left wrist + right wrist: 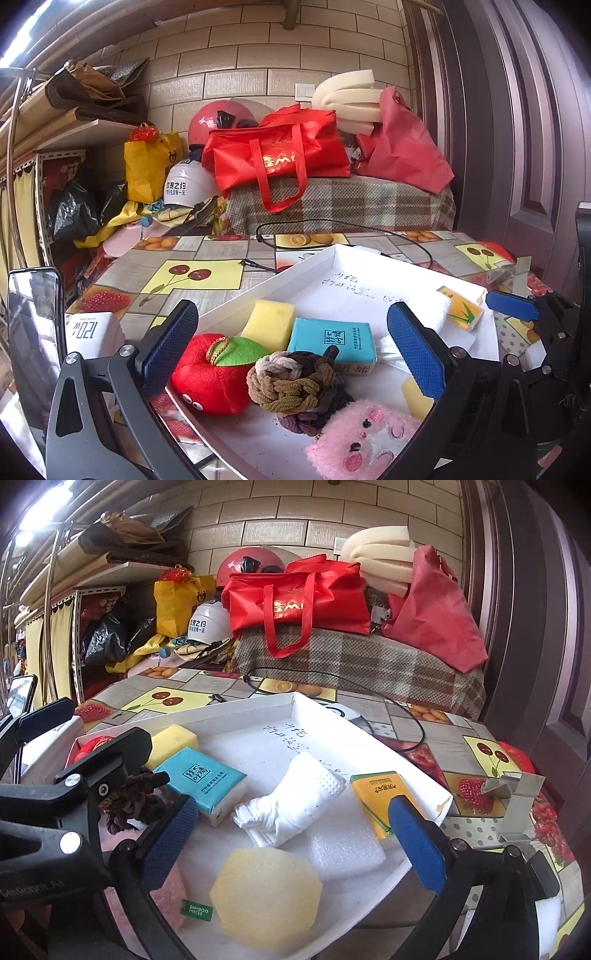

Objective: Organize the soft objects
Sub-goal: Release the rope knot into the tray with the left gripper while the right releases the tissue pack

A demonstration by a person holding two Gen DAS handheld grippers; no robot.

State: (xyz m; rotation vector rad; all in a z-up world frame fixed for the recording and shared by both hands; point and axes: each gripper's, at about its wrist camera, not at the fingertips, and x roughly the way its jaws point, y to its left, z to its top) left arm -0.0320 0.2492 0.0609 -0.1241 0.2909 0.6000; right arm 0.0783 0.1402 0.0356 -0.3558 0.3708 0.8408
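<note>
A white tray (266, 284) on the table holds soft things. In the left wrist view: a red plush apple (214, 373), a bundle of brown hair ties (295, 384), a pink plush (364, 441), a yellow sponge (269, 323) and a teal tissue pack (332, 341). My left gripper (291, 354) is open, empty, its fingers either side of the apple and hair ties. In the right wrist view: a pale yellow sponge (266, 890), a white cloth (295, 801), a yellow tissue pack (373, 797), white foam (343, 845). My right gripper (295, 842) is open and empty above them.
The table has a fruit-patterned cloth (192, 273). A black cable (332, 229) runs behind the tray. A white box (92, 332) and a phone (33, 332) sit at the left. A metal bracket (513, 794) lies right of the tray. Red bags (280, 155) pile behind.
</note>
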